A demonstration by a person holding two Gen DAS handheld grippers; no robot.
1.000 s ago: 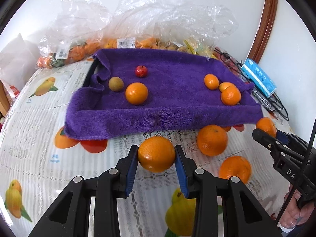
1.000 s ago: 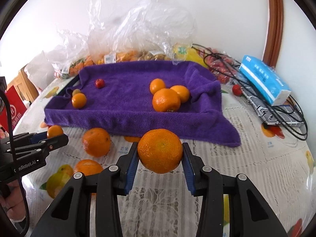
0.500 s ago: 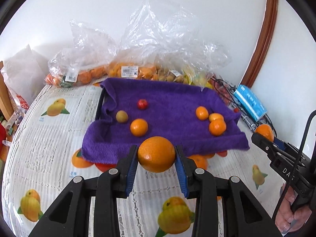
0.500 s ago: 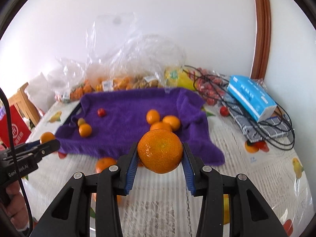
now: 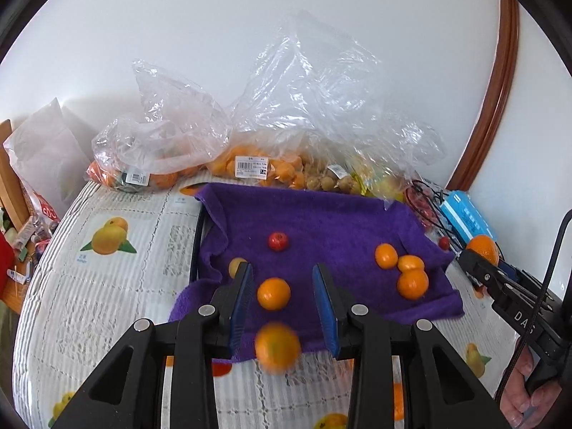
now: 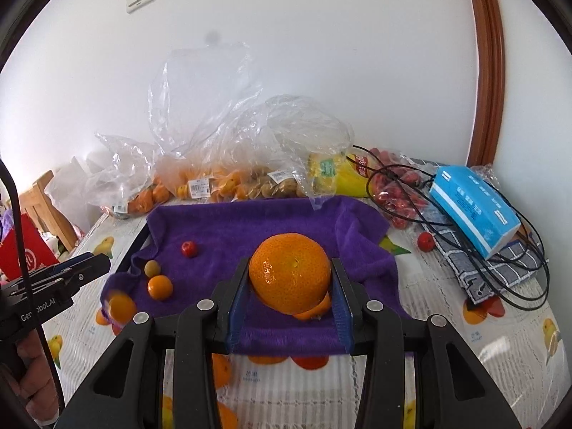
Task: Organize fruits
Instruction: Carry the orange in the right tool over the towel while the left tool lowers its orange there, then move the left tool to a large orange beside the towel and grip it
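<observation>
Below my left tool (image 5: 282, 268), whose jaws are closing with nothing between them, a blurred orange (image 5: 277, 346) hangs loose over the purple towel's (image 5: 321, 221) near edge; it could bounce off and roll along the surface (image 5: 107, 286); my right tool (image 6: 289, 264) clamps another orange (image 6: 289, 279) above the towel, hiding fruit behind it; whether the loose one touches cloth, I cannot tell.
</observation>
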